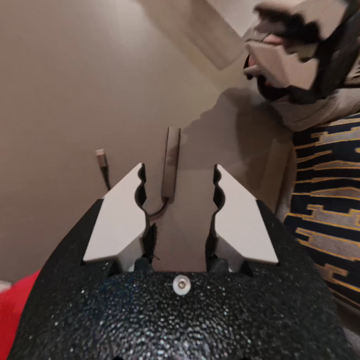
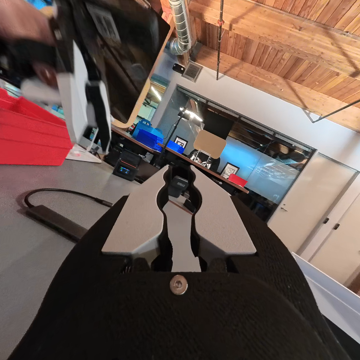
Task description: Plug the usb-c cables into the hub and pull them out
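In the left wrist view the slim grey hub (image 1: 171,163) lies on the table just beyond my left gripper (image 1: 179,167), which is wide open and empty. The hub's own cable (image 1: 157,212) curves away behind the left finger. A loose usb-c plug (image 1: 101,155) lies to the hub's left. My right gripper shows blurred at the upper right (image 1: 292,48). In the right wrist view the right gripper (image 2: 179,168) is only narrowly open, empty, and tilted up away from the table. The hub (image 2: 54,220) and its looped cable (image 2: 58,191) lie to its left. The left gripper (image 2: 83,107) is blurred above them.
Red bins (image 2: 29,140) stand at the table's far left, with a red edge in the left wrist view (image 1: 15,302). A white tray (image 2: 331,292) sits at the right. A patterned sleeve (image 1: 327,194) fills the right side. A monitor (image 2: 126,58) hangs over the table's back.
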Tool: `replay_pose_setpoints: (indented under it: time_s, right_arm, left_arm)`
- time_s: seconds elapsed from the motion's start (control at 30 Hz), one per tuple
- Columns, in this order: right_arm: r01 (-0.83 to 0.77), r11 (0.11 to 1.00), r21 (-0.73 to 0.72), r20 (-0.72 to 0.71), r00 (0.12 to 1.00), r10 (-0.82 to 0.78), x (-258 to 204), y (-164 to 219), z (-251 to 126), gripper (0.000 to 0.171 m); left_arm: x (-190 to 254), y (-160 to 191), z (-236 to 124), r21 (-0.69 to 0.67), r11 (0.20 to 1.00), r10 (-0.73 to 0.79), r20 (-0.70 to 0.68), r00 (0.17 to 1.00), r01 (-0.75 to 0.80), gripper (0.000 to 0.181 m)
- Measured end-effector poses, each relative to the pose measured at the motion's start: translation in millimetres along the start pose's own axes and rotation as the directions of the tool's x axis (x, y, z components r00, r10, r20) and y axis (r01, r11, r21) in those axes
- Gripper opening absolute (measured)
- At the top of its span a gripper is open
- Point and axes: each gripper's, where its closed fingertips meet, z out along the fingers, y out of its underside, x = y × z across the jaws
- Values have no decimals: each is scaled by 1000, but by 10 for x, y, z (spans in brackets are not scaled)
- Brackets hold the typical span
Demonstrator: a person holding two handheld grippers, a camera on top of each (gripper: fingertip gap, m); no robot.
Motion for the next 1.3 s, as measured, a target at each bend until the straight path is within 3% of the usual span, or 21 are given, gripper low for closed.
replay_pose_setpoints:
  time_s: [0.03, 0.13, 0.27, 0.37, 0.57, 0.73, 0.93, 1.0, 1.13, 1.3]
  right_arm:
    - [0, 1000, 3, 3, 1000, 0, -4, -12, -9, 15]
    - [6, 1000, 23, 10, 1000, -7, -7, -83, -33, 15]
    - [11, 999, 35, 27, 1000, -12, -13, -116, -27, 15]
    - [13, 999, 33, 37, 999, -15, -39, -111, -16, 15]
    - [9, 1000, 18, 46, 999, -10, -65, -78, 2, 15]
    - [3, 1000, 1, 60, 998, -3, -99, -37, 15, 15]
    - [2, 1000, -11, 69, 998, -1, -121, -14, 17, 15]
    - [3, 1000, -13, 70, 998, -2, -124, -12, 14, 15]
    - [3, 1000, -13, 71, 997, -2, -132, -13, 9, 15]
    - [2, 1000, -18, 77, 997, -1, -145, -5, 4, 15]
  left_arm:
    - [-6, 10, -226, 45, 999, -23, 41, 999, 21, 74]
    - [-119, 264, -868, 158, 981, -142, 203, 969, 111, 68]
    - [-335, 1135, -1385, 153, 951, -308, 433, 848, 267, 54]
    - [-398, 1785, -1475, 151, 894, -438, 497, 749, 423, 44]
    - [-535, 2661, -1277, 96, 830, -495, 580, 647, 549, 42]
    - [-602, 2798, -1051, 177, 773, -610, 471, 638, 609, 42]
    - [-554, 2758, -1100, 195, 785, -604, 448, 659, 587, 12]
    - [-503, 2685, -1258, 219, 791, -599, 466, 651, 571, 1]
    - [-446, 2381, -1746, 292, 849, -523, 584, 621, 440, 1]
    - [-346, 1691, -2444, 346, 919, -389, 723, 571, 188, 1]
